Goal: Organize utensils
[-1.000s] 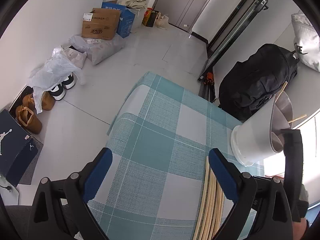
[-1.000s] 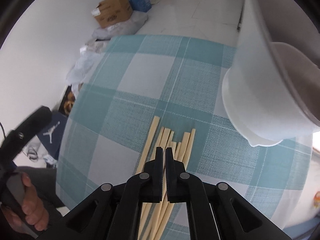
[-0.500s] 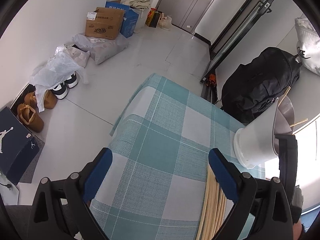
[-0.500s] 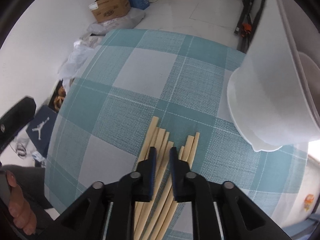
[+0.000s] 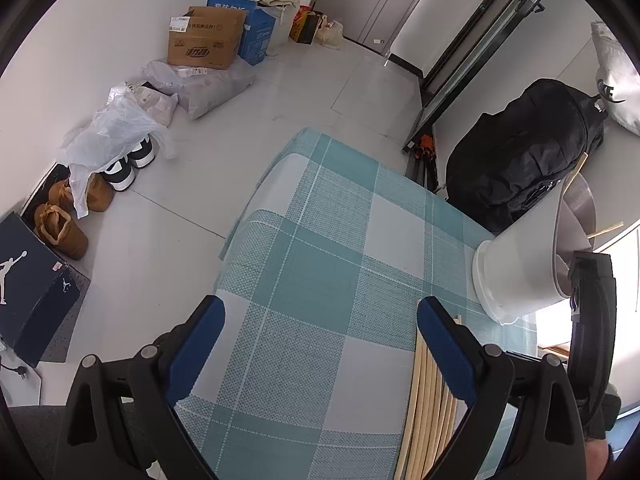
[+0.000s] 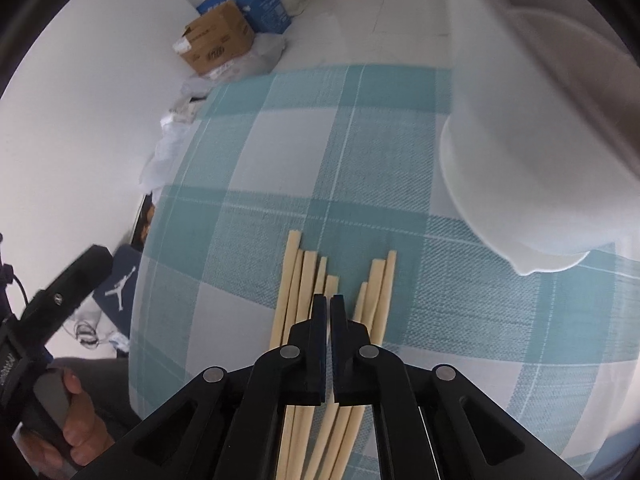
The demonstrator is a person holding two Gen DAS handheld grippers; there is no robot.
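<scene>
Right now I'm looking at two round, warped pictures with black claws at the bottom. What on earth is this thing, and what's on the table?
There is no robot here. A person holds a hand-held gripper in each hand, and each has a fisheye camera looking along its jaws, which causes the round warp. One picture comes from the left gripper; its blue-padded jaws are wide apart and hold nothing. The other comes from the right gripper, whose jaws are nearly closed over a row of pale wooden chopsticks. Whether they pinch one, I cannot tell. The chopsticks lie on a teal-and-white checked tablecloth. Beside them stands a white plastic tub, and the left view shows two chopsticks poking out of it. At the edge is the person's hand, holding the left handle.
</scene>
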